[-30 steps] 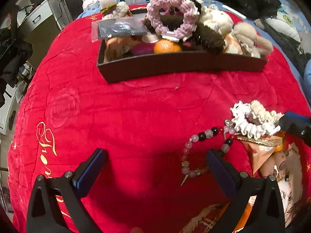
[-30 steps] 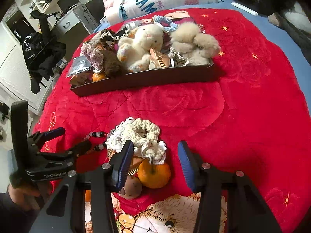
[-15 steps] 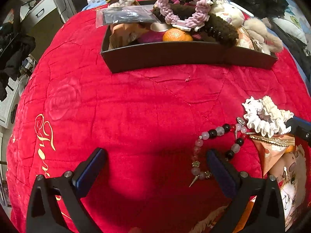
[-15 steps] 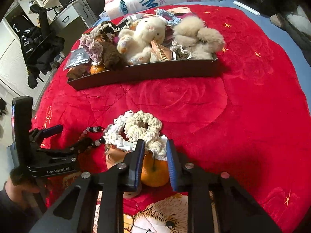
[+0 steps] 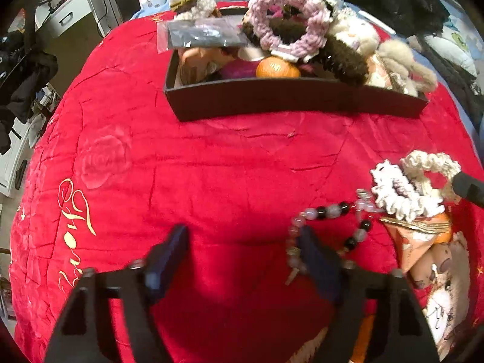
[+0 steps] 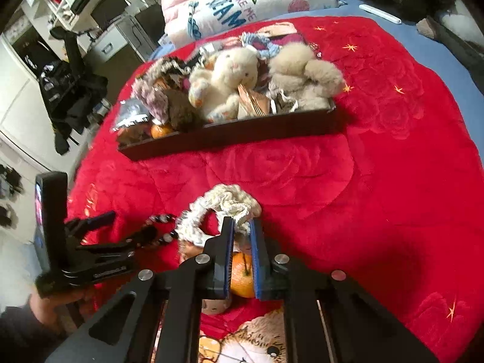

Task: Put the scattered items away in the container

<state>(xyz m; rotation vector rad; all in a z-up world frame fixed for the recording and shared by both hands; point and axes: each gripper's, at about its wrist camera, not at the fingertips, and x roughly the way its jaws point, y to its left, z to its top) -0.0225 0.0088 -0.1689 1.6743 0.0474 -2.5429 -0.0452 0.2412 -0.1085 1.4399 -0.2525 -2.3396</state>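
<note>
My right gripper, clamped on the cream scrunchie, faces the tray straight ahead; my left gripper, nearer the bead bracelet, is closing beside it, pads not yet gripping.

left gripper jaws closing, right gripper jaws clamped

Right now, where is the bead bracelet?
The bead bracelet lies on the red blanket, near the left gripper, its beads by that gripper's right finger. It sits left of the cream scrunchie, well short of the black tray.
</note>
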